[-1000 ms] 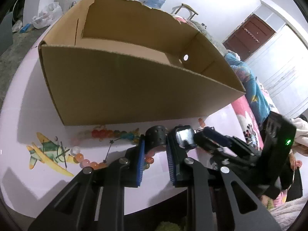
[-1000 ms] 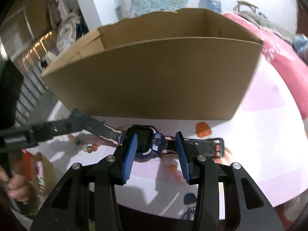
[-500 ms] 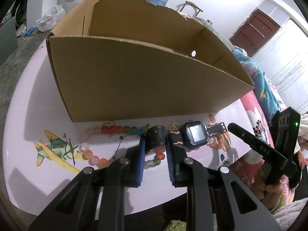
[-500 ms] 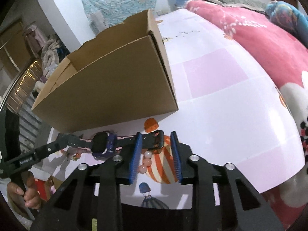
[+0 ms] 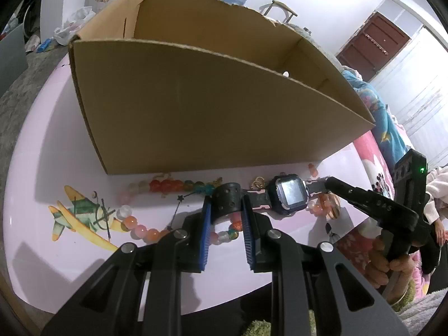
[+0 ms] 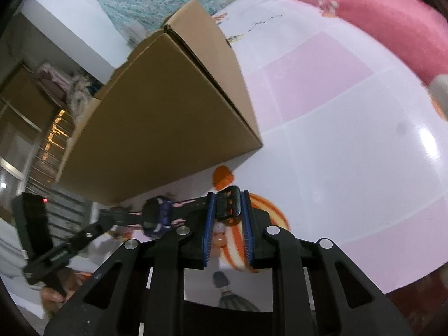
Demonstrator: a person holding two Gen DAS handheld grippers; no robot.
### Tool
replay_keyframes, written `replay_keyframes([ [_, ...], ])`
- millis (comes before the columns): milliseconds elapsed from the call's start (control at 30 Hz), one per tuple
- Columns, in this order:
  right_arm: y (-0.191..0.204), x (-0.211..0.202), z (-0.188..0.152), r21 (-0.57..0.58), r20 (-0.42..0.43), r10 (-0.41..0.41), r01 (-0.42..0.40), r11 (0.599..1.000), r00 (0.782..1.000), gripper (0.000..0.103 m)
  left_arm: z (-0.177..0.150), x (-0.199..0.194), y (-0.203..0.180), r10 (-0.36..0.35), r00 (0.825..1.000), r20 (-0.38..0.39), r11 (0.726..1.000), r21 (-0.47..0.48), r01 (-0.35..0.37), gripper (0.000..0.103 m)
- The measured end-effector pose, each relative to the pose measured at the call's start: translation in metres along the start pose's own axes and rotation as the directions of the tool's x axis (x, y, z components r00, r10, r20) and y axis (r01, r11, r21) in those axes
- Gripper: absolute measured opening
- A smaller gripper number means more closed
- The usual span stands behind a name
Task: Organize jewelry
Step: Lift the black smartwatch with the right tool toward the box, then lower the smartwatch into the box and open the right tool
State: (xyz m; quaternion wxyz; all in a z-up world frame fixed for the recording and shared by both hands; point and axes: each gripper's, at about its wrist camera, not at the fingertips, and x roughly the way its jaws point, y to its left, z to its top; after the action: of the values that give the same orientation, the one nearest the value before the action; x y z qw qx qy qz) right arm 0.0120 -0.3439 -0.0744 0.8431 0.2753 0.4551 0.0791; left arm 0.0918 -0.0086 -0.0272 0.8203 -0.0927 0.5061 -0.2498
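Note:
A dark blue smartwatch (image 5: 289, 194) with a black strap lies stretched in front of an open cardboard box (image 5: 196, 117). My left gripper (image 5: 225, 210) is shut on the strap's left end. My right gripper (image 6: 227, 207) is shut on the strap's buckle end; the watch body (image 6: 156, 215) shows to its left. A bead necklace (image 5: 145, 231) of orange, pink and clear beads lies on the table under the left gripper. A small gold piece (image 5: 258, 182) lies by the box.
The pink and white table (image 6: 350, 145) has cartoon prints, an airplane (image 5: 81, 221) at left. The box (image 6: 168, 123) stands close behind the watch. A red blanket (image 6: 364, 19) lies beyond the table. The other gripper's body (image 5: 392, 212) shows at right.
My right gripper has moved from around the watch body to the buckle end of the strap and shut on it. My left gripper still grips the other strap end.

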Motion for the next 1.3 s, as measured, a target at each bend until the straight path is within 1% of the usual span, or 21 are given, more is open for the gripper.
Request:
replay_keyframes([
  [67,-0.004,-0.002,-0.001,0.03,0.008,0.059,-0.059,0.998,0.998,0.019,0.0,0.0,0.001,-0.004,1.0,0.0,1.0,-0.006,0.004,0.02],
  [100,-0.006,-0.003,0.0,0.035,0.011,0.069,-0.07,0.997,0.998,0.019,0.0,0.001,0.001,-0.003,1.0,0.0,1.0,-0.006,0.003,0.02],
  [167,-0.008,-0.003,-0.001,0.042,0.015,0.054,-0.054,0.998,0.998,0.019,-0.001,0.001,0.001,0.0,1.0,-0.001,1.0,-0.005,0.0,0.02],
  [267,-0.006,-0.003,0.0,0.045,0.024,0.053,-0.054,0.998,0.998,0.018,-0.001,0.002,0.001,0.002,1.0,0.001,1.0,-0.005,-0.002,0.02],
  [300,-0.006,-0.003,-0.001,0.041,0.027,0.051,-0.052,0.998,0.998,0.016,-0.001,0.001,0.001,0.001,1.0,0.001,1.0,-0.005,-0.001,0.02],
  [333,-0.003,-0.002,0.001,0.034,0.032,0.044,-0.045,0.998,0.999,0.01,-0.001,0.001,0.001,0.001,1.0,0.003,1.0,-0.005,-0.001,0.02],
  [367,-0.001,-0.003,0.003,0.028,0.035,0.037,-0.038,0.999,0.999,0.007,-0.001,0.001,0.001,0.003,1.0,0.006,1.0,-0.003,-0.003,0.02],
  [467,0.006,-0.01,0.007,-0.003,0.062,0.024,-0.024,1.0,0.998,0.003,-0.002,-0.001,-0.004,0.015,1.0,0.022,1.0,0.021,-0.016,0.02],
  [600,0.025,-0.021,0.007,-0.083,0.102,0.001,0.007,0.997,0.995,0.003,-0.004,-0.012,-0.018,0.014,0.998,0.055,0.997,0.074,-0.018,0.017],
  [733,0.045,-0.037,0.007,-0.159,0.15,-0.01,0.034,0.987,0.989,0.003,-0.005,-0.027,-0.035,0.019,0.994,0.107,0.991,0.133,-0.033,0.015],
  [867,0.059,-0.055,0.009,-0.209,0.177,-0.014,0.051,0.977,0.984,0.003,-0.004,-0.046,-0.043,-0.017,0.991,0.132,0.988,0.154,-0.004,0.015],
  [1000,0.08,-0.081,0.014,-0.257,0.215,0.015,0.042,0.965,0.977,0.003,0.002,-0.08,-0.051,-0.079,0.982,0.171,0.982,0.18,0.048,0.015],
  [1067,0.088,-0.093,0.018,-0.278,0.234,0.039,0.028,0.96,0.971,0.003,0.008,-0.101,-0.055,-0.112,0.973,0.203,0.978,0.196,0.072,0.015],
  [1167,0.107,-0.109,0.034,-0.327,0.267,0.087,0.005,0.945,0.96,0.003,0.023,-0.124,-0.057,-0.145,0.959,0.245,0.973,0.212,0.093,0.015],
  [1233,0.118,-0.109,0.052,-0.362,0.276,0.109,-0.001,0.932,0.955,0.003,0.041,-0.134,-0.055,-0.143,0.951,0.275,0.975,0.207,0.086,0.015],
  [1300,0.129,-0.097,0.076,-0.385,0.254,0.118,-0.011,0.923,0.96,0.003,0.06,-0.133,-0.051,-0.102,0.95,0.294,0.979,0.197,0.044,0.015],
])
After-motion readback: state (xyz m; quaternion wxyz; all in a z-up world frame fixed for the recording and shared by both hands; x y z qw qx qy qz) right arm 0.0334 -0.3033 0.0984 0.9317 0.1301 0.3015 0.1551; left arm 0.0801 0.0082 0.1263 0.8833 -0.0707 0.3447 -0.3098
